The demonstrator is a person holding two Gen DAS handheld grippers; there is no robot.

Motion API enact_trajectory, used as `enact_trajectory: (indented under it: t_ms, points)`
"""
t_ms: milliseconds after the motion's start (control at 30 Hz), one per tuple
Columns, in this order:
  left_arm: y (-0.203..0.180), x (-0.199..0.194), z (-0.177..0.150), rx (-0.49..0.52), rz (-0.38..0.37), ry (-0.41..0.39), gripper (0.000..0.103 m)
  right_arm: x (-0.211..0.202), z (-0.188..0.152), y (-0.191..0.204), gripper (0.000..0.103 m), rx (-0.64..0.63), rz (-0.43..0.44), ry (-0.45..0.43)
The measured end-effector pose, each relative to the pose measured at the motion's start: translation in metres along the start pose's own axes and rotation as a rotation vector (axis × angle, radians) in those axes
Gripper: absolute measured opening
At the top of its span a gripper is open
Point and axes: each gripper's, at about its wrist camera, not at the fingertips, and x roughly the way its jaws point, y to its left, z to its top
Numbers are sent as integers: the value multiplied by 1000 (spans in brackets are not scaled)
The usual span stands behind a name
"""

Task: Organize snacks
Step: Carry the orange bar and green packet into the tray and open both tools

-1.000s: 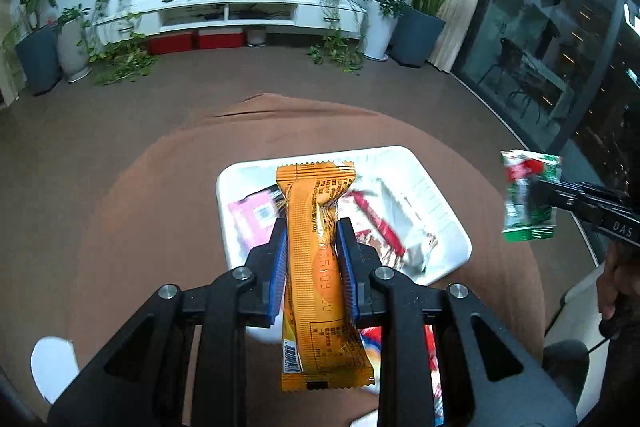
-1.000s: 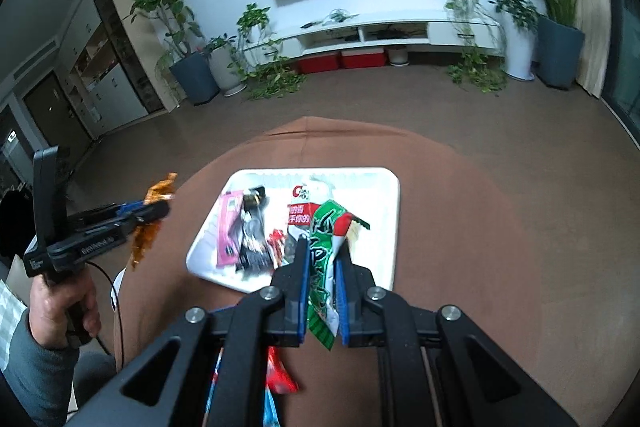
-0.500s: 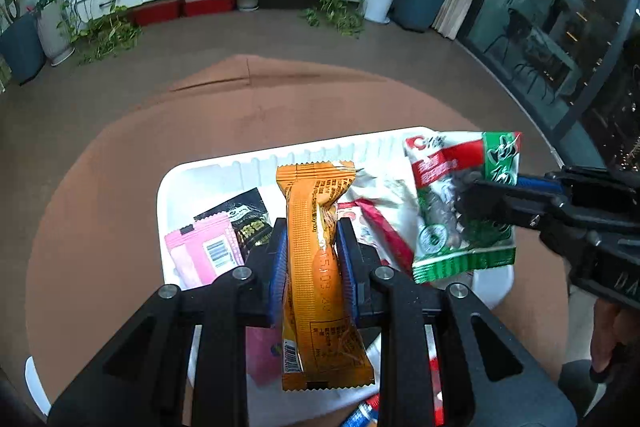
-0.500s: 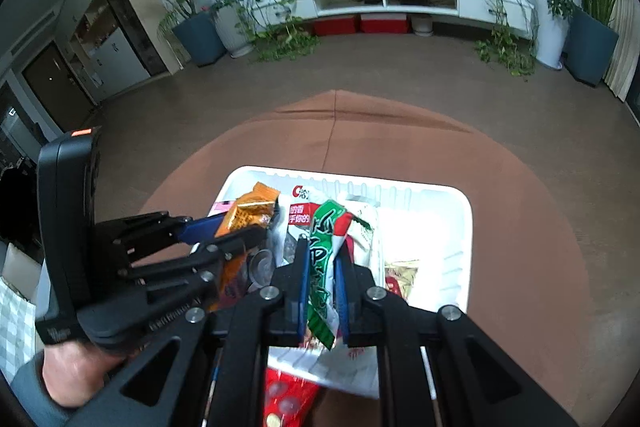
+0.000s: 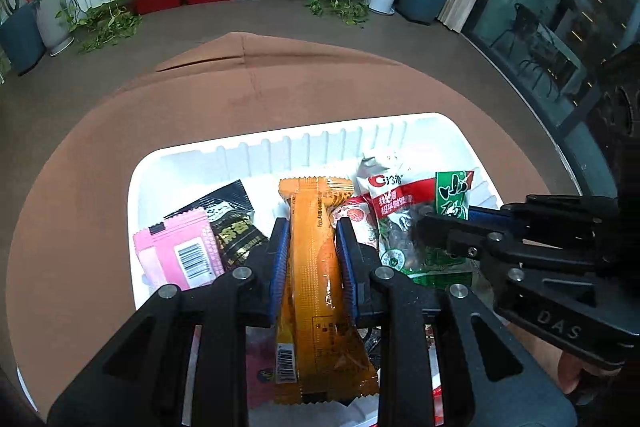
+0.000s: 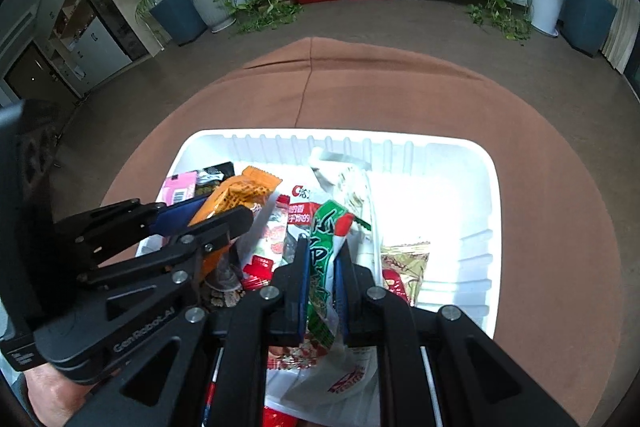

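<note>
My left gripper is shut on an orange snack bar, held lengthwise just above the white tray. In the right wrist view the same left gripper comes in from the left, the orange bar sticking out past its tips. My right gripper is shut on a green, red and white packet over the middle of the tray. From the left wrist view the right gripper reaches in from the right with that green packet. The two grippers hang close side by side.
Inside the tray lie a pink packet, a black packet, a red-and-white bag and a brownish packet. The tray sits on a round table under a brown cloth. More wrappers lie below the grippers. Potted plants stand far behind.
Both grippers have come down and forward over the tray and drawn close together, each still holding its snack. The tray now fills much more of both views.
</note>
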Motion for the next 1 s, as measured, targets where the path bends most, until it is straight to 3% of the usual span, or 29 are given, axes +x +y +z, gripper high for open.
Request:
enact_trajectory:
  t_ms: [500, 667, 800, 833, 867, 933, 1000]
  points:
    - [-3, 5, -4, 26, -31, 21, 23, 7, -1, -5, 19, 16, 19, -16]
    - [-1, 3, -5, 20, -40, 27, 25, 0, -2, -4, 32, 8, 18, -35]
    - [3, -7, -5, 8, -32, 3, 30, -14, -3, -4, 50, 21, 3, -74]
    - [2, -11, -7, 9, -23, -6, 42, -20, -3, -5, 53, 27, 4, -88]
    - [1, -15, -8, 13, -13, -14, 70, -24, -4, -5, 55, 33, 8, -98]
    - [-1, -26, -11, 22, -23, -40, 96, -36, -5, -7, 67, 51, 13, -125]
    - [-4, -39, -15, 30, -25, -63, 96, -51, -8, -7, 71, 59, 30, -150]
